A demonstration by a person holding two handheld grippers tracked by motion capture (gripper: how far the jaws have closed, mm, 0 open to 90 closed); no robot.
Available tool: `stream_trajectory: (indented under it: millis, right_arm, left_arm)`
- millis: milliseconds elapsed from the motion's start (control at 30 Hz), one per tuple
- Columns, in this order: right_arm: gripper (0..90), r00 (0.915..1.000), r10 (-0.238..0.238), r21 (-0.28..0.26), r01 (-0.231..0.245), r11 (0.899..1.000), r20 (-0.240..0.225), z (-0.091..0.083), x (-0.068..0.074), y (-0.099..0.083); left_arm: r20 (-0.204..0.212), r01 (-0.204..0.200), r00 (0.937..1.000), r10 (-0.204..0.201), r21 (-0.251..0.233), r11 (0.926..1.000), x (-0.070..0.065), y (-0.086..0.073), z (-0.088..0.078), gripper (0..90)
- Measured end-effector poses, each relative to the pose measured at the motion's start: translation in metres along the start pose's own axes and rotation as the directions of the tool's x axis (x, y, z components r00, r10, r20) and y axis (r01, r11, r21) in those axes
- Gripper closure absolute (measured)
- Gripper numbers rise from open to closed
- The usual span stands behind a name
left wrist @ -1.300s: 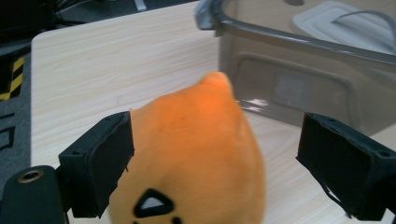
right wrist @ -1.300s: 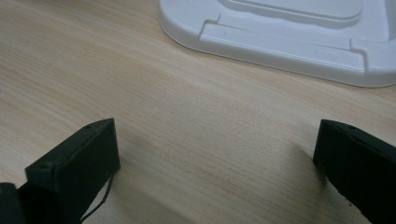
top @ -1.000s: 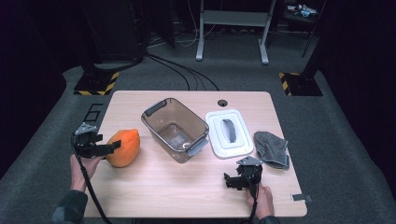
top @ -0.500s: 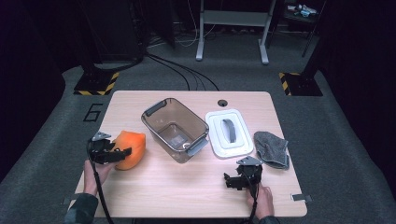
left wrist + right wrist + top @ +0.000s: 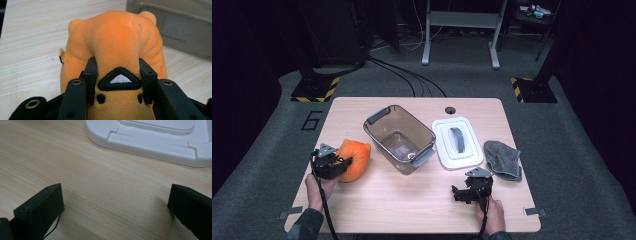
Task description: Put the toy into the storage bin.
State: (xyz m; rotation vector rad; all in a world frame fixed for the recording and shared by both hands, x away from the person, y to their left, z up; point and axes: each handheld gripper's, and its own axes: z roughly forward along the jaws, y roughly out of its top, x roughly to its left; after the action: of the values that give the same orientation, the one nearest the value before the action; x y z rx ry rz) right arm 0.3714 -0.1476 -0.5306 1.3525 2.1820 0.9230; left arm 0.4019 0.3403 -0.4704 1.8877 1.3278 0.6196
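Left claw (image 5: 343, 164) just closed, pinching orange plush toy (image 5: 354, 159) at lower left of desk (image 5: 412, 200); small tag (image 5: 62, 52) on its side, writing unreadable. Right claw (image 5: 115, 205) spread, empty, lower right.

A lab or studio for recordings. A wooden table (image 5: 412, 200) stands on grey carpet among black curtains. Cables (image 5: 402, 75) cross the floor past hazard-striped stand bases (image 5: 314, 90).
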Motion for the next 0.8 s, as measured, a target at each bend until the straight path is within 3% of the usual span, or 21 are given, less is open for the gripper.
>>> stream_trajectory:
  millis: [233,800]
  right_arm:
    - [0.0,1.0,-0.002,0.0,0.002,1.0,0.002,0.0,0.0,0.0]
    - [0.0,1.0,0.0,0.0,0.0,1.0,0.0,0.0,0.0,0.0]
  left_arm:
    - [0.02,0.006,0.9998,-0.006,-0.017,0.9998,0.004,0.004,-0.01,62.3]
    - [-0.018,-0.023,0.9996,0.022,-0.074,0.997,0.015,0.028,-0.036,62.2]
